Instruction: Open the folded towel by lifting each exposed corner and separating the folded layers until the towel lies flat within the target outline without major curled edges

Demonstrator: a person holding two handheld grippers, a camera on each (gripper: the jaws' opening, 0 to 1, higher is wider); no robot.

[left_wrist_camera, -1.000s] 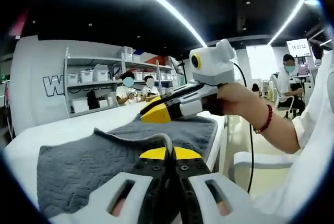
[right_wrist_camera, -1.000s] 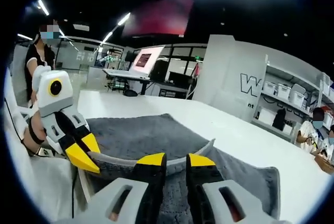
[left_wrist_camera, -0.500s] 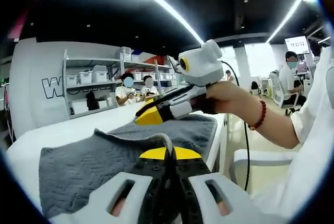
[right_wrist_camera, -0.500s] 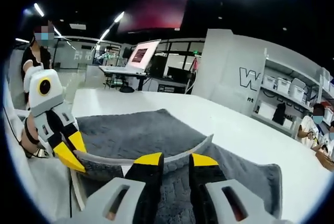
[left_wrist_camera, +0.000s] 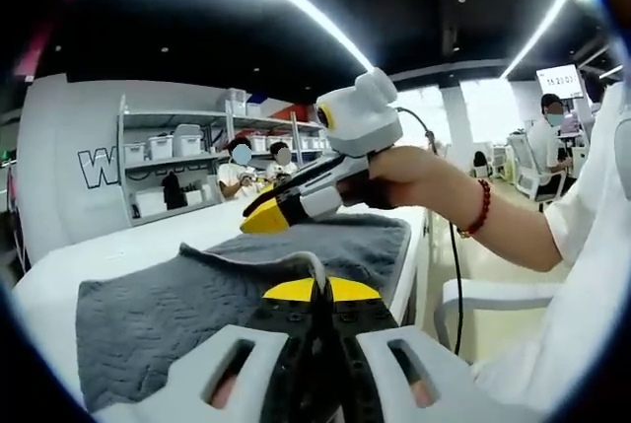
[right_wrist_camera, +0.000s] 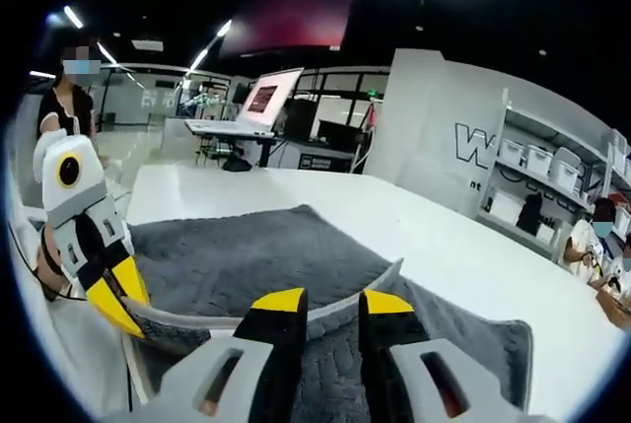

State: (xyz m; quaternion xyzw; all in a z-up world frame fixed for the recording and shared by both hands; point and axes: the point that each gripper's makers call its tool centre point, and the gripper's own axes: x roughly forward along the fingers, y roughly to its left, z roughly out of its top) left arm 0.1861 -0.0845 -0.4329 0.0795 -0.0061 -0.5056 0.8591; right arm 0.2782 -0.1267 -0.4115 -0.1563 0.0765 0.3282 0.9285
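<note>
Left gripper view: the left gripper (left_wrist_camera: pixel 315 290) is clenching the towel's (left_wrist_camera: pixel 158 319) raised edge, while the towel is lying on the white table (left_wrist_camera: pixel 59 275). The right gripper (left_wrist_camera: pixel 264 214) is hovering above the towel, jaws parted, gripping nothing. Shelves (left_wrist_camera: pixel 168 162) are standing behind the table.

Right gripper view: the right gripper (right_wrist_camera: pixel 321 302) is hanging released over the towel (right_wrist_camera: pixel 256 255), beside the left gripper (right_wrist_camera: pixel 116 307) pinching the edge (right_wrist_camera: pixel 340 295). The pinched layer could be slipping free or dragging the towel askew if pulled unevenly. Nothing is blocking the lift.

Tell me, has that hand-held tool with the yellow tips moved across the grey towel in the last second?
Yes. In the left gripper view the right gripper has slid left and slightly up, toward the shelving, lifting off the grey towel.
</note>
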